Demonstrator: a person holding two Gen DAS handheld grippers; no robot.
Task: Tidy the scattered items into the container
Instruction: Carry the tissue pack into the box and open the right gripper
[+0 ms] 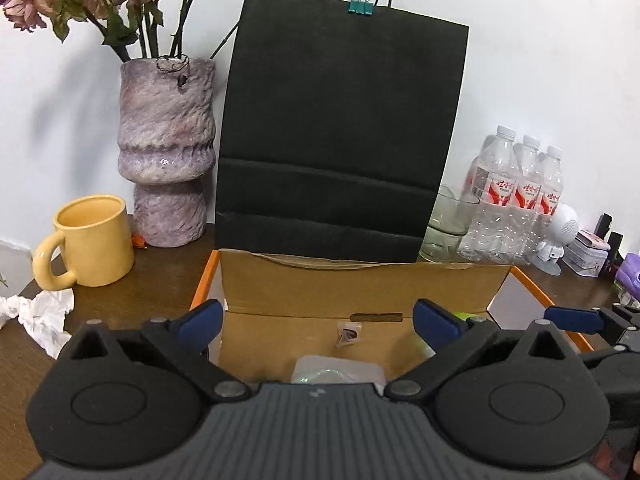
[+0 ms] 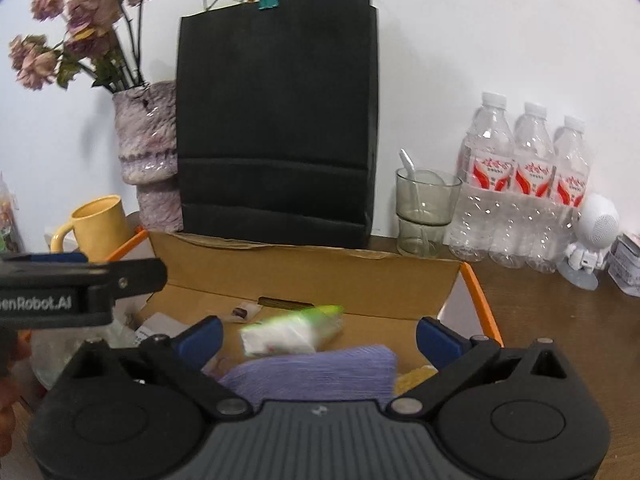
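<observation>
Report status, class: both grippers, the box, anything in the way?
Left gripper open, empty, over box. Right gripper open; white packet blurred between fingers, ungripped. Crumpled paper outside box.

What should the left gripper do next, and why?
Probably swing left toward the crumpled white paper on the table beside the yellow mug. The left gripper hangs open and empty over the cardboard box, and that paper appears to lie outside the box.
</observation>
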